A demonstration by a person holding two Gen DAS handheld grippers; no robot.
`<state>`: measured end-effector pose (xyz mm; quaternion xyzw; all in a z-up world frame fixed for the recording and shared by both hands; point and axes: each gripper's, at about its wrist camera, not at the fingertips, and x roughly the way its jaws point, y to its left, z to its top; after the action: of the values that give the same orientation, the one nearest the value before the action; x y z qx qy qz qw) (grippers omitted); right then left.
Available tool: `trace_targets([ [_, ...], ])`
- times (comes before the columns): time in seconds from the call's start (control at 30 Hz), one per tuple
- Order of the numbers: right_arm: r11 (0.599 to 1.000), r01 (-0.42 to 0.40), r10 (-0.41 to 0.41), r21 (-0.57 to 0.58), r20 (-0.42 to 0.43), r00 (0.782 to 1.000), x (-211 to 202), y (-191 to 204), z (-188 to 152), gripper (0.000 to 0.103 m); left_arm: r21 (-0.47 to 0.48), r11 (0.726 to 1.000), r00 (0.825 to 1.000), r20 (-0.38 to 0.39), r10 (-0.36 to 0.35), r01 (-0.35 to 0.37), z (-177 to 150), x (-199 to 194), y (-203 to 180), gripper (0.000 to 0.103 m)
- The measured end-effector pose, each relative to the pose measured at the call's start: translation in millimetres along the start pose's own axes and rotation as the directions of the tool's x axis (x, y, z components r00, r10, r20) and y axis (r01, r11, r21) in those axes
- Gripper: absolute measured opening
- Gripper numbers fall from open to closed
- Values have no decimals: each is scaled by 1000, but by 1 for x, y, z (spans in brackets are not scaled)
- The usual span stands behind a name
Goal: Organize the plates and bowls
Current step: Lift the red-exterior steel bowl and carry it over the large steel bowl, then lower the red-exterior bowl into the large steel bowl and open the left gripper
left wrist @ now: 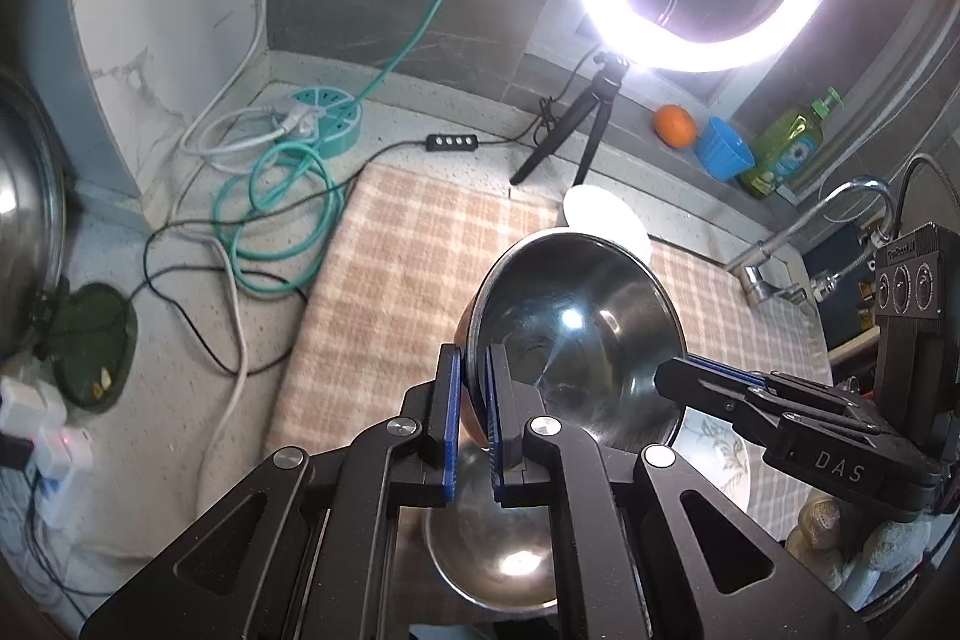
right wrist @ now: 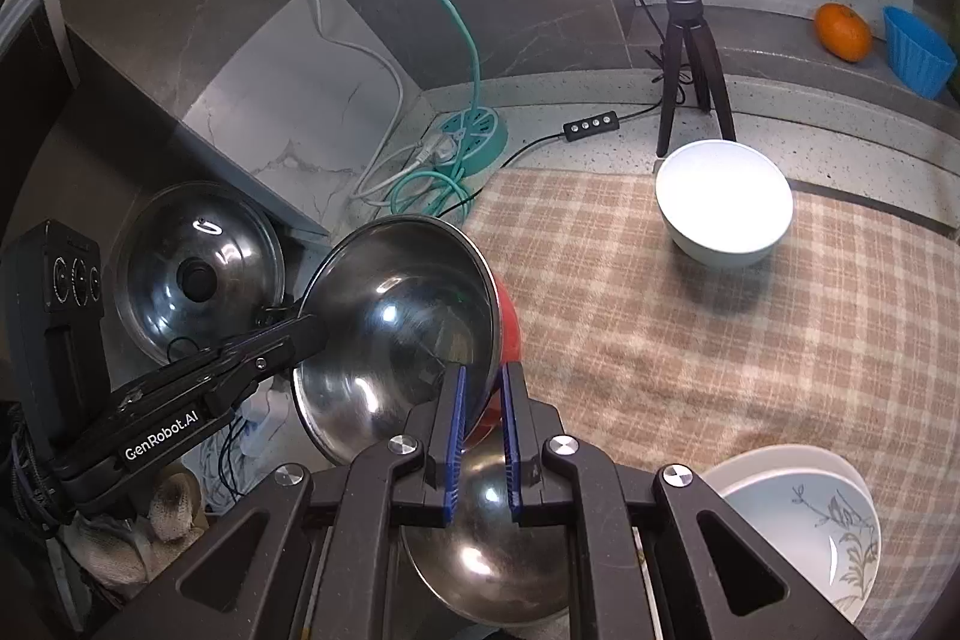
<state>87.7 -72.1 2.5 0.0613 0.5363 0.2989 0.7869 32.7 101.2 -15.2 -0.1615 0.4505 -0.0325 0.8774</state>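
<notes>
- Left wrist view: the left gripper [left wrist: 474, 415] is pinching the near rim of the steel bowl [left wrist: 576, 334], jaws nearly closed with just the rim between them. The bowl is tilting on edge, hanging right above a second steel bowl [left wrist: 498, 556]. The right gripper [left wrist: 675, 379] is clamping the opposite rim, coming in from the right.
- Right wrist view: the right gripper [right wrist: 483, 427] is squeezing the same steel bowl [right wrist: 396, 340] by its red-backed rim, and the second steel bowl [right wrist: 480, 556] is sitting directly underneath. So nesting looks like a straight drop, both grippers equally close. The white bowl [right wrist: 723, 202] is sitting well apart on the checked cloth [right wrist: 690, 370].
</notes>
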Motion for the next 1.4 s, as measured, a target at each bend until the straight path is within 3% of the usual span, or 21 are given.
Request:
trace_targets([
  [0.7,998,38,-34,47,-79,996,7,-24,-68,11,-10,1000,993,-115,-22,21,-61,21,-11,7],
  [1.4,995,103,-102,2,-151,983,38,-26,-89,11,-5,1000,978,-208,16,-17,-88,50,-2,7],
])
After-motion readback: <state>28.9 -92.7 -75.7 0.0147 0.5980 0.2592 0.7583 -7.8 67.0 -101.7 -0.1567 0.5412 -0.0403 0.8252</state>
